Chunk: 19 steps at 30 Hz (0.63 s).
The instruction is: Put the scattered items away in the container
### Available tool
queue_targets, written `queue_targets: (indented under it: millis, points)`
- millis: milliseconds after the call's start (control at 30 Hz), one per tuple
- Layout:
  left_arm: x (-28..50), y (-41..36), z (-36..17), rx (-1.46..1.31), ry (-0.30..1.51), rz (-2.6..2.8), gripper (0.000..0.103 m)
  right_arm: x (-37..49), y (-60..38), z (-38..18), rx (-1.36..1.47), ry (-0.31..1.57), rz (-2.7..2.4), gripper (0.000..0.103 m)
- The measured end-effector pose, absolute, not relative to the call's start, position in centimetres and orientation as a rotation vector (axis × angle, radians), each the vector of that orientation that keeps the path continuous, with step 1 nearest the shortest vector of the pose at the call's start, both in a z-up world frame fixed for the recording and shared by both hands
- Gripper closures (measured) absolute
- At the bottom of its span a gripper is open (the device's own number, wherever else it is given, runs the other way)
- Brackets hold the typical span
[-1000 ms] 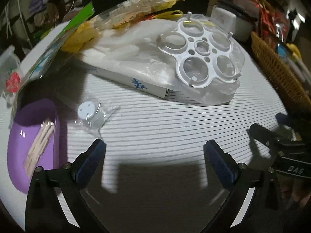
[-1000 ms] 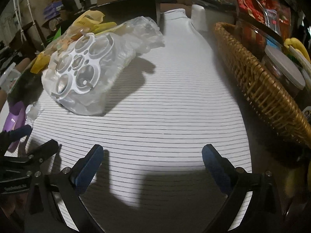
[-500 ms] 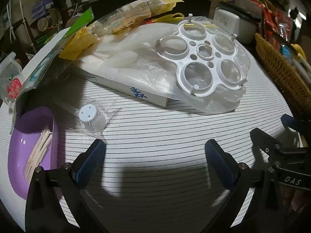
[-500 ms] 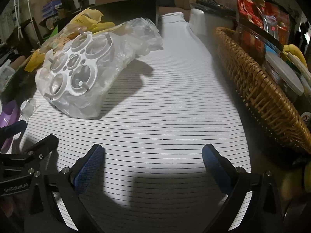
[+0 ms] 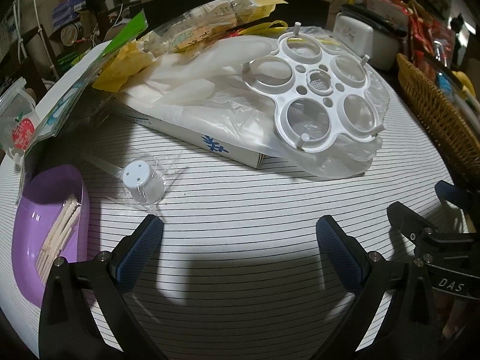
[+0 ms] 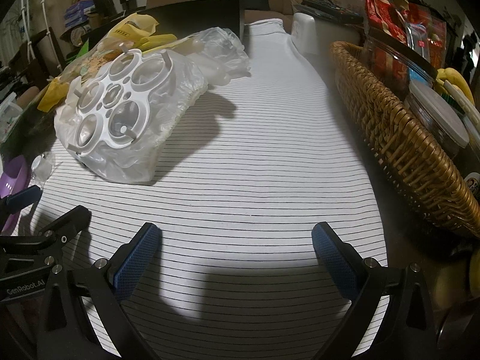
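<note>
A purple tray [image 5: 33, 186] at the table's left edge holds several pale toothpicks [image 5: 58, 234]. Just right of it lies a small white capped shaker [image 5: 142, 184] inside clear wrap. My left gripper [image 5: 240, 234] hovers open over the striped cloth, its left pad near the shaker, nothing between the fingers. My right gripper [image 6: 234, 240] is open too, empty, over bare cloth. Each gripper shows at the edge of the other's view: the right gripper [image 5: 426, 210] and the left gripper [image 6: 51, 207]. The tray [image 6: 12, 177] peeks in at far left.
A white ring-holed plastic rack [image 5: 324, 90] rests on plastic bags and a white box [image 5: 210, 144], with yellow and green packets behind. A wicker basket [image 6: 399, 144] full of jars and snacks lines the right side. A strawberry cup [image 5: 18, 120] stands at far left.
The left gripper's view has drawn back and turned slightly, so the shaker and tray sit closer to centre. The right gripper has edged forward a little. Both stay open.
</note>
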<state>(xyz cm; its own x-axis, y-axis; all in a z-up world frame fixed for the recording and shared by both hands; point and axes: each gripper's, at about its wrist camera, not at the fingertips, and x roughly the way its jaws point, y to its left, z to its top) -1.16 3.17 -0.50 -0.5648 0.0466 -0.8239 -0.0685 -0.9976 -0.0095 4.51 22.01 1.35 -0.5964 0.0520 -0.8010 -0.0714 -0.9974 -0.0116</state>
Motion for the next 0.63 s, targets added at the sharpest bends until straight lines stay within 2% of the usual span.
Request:
queue_targets:
  millis: [633]
  points:
    - [-1.16,3.13,-0.48,-1.433,0.036,2.723,0.0,4.51,22.09,1.33,-1.377,0.033,2.746,0.0]
